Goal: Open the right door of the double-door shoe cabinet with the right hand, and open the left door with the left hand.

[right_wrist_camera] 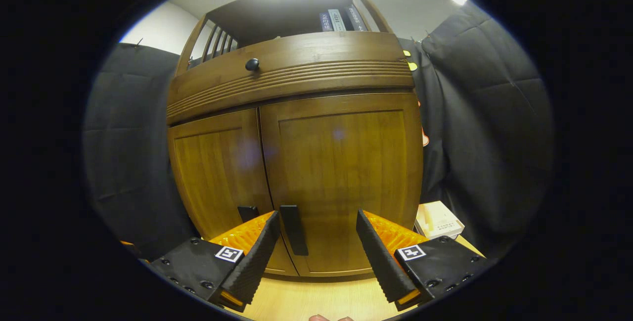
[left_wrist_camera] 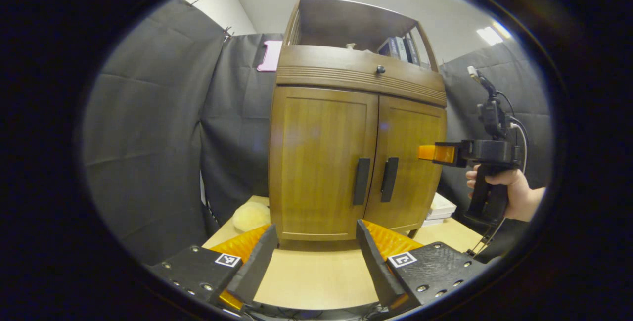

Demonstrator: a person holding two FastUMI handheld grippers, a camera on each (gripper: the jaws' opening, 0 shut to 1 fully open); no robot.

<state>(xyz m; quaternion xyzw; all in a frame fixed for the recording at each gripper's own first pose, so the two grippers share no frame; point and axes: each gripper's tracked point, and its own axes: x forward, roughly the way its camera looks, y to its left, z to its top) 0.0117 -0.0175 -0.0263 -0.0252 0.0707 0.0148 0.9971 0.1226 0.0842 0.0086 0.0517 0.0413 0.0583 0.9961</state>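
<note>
The wooden shoe cabinet (left_wrist_camera: pixel 321 162) stands on a light table with both doors closed. Its left door handle (left_wrist_camera: pixel 361 181) and right door handle (left_wrist_camera: pixel 389 179) are dark vertical bars beside the centre seam. My left gripper (left_wrist_camera: pixel 316 227) is open, low over the table, a short way in front of the cabinet. The right gripper (left_wrist_camera: pixel 436 153), held by a hand (left_wrist_camera: pixel 504 187), hovers in front of the right door's outer edge. In the right gripper view, my right gripper (right_wrist_camera: pixel 316 217) is open close to the right door (right_wrist_camera: pixel 346 172), with the right handle (right_wrist_camera: pixel 294 229) between its fingers but farther off.
A drawer with a dark knob (left_wrist_camera: pixel 380 69) sits above the doors, and books (left_wrist_camera: pixel 400 49) stand on the open shelf. White boxes (left_wrist_camera: pixel 437 209) lie on the table right of the cabinet, a pale round object (left_wrist_camera: pixel 249 215) on its left. Black cloth walls surround the table (left_wrist_camera: pixel 316 276).
</note>
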